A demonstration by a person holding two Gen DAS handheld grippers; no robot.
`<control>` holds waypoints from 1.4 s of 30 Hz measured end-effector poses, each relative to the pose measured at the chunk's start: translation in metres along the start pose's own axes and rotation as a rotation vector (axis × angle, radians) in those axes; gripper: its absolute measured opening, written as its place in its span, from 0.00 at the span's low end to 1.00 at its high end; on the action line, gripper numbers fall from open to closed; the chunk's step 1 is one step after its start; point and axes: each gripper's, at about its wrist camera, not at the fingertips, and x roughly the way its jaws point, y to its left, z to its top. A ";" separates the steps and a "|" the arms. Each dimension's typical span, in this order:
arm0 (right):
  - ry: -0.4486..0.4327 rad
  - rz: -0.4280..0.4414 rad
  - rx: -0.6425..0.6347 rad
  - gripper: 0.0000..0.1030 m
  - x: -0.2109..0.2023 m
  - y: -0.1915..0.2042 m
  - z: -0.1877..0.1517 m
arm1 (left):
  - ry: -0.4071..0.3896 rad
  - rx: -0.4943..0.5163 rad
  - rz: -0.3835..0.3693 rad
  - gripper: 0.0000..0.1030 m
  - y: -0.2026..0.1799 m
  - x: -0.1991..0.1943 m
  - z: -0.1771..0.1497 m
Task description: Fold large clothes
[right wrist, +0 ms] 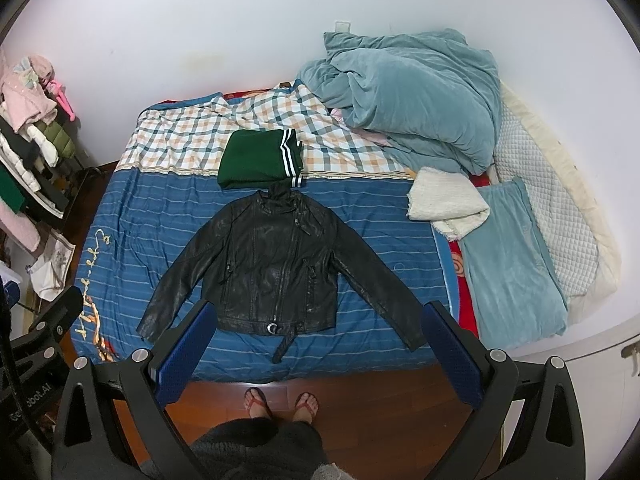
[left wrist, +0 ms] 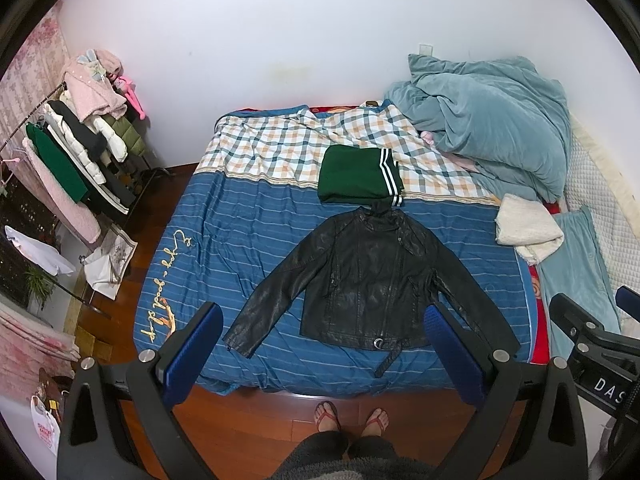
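Observation:
A black leather jacket (left wrist: 360, 276) lies flat, front up, sleeves spread, on the blue striped bed cover (left wrist: 224, 240); it also shows in the right wrist view (right wrist: 272, 268). A folded green garment with white stripes (left wrist: 356, 176) (right wrist: 256, 160) lies just beyond its collar. My left gripper (left wrist: 324, 344) is open and empty, held high above the bed's near edge. My right gripper (right wrist: 316, 344) is open and empty too, held above the jacket's hem side. Neither touches the jacket.
A heaped light-blue duvet (left wrist: 492, 120) and a folded cream blanket (left wrist: 528, 232) sit at the bed's right. A clothes rack (left wrist: 72, 152) stands at the left. The person's feet in sandals (left wrist: 352, 420) stand on the wooden floor at the bed's foot.

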 end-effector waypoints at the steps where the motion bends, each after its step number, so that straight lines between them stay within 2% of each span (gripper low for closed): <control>1: -0.001 -0.001 -0.001 1.00 -0.001 0.000 0.000 | 0.000 -0.001 0.000 1.00 0.000 -0.001 0.000; 42: -0.008 -0.001 0.001 1.00 -0.007 0.000 0.009 | -0.010 -0.002 0.000 1.00 -0.008 0.004 0.003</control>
